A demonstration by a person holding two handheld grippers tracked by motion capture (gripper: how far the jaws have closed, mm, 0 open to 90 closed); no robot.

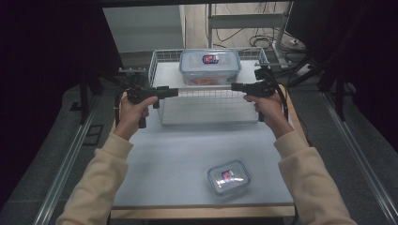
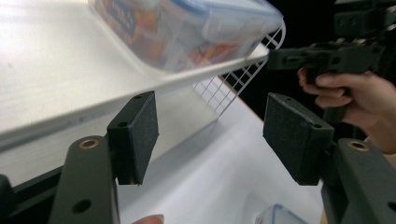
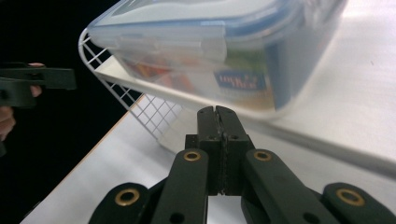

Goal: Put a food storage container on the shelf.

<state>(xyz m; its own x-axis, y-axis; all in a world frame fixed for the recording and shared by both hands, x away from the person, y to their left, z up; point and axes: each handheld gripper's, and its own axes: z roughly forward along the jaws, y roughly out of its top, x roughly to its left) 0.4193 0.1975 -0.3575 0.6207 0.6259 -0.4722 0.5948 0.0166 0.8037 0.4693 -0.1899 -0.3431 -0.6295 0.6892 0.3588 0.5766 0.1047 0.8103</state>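
Note:
A large clear container with a blue lid (image 1: 210,65) stands on a raised white shelf (image 1: 169,77) inside a wire rack (image 1: 159,58). My left gripper (image 1: 173,92) is level at the shelf's front left corner. In the left gripper view its jaws (image 2: 210,126) stand open with nothing between them, just below the shelf's edge (image 2: 93,107). My right gripper (image 1: 234,86) is at the front right corner. In the right gripper view it (image 3: 217,114) is shut on nothing and points under the container (image 3: 210,56). Each gripper view shows the other gripper farther off (image 2: 317,58) (image 3: 42,79).
A small clear container with a blue lid (image 1: 228,177) lies near the front edge of the white table (image 1: 178,159), right of centre. Its corner shows low in the left gripper view (image 2: 280,215). Dark curtains flank the table, and cables lie on the floor behind the rack.

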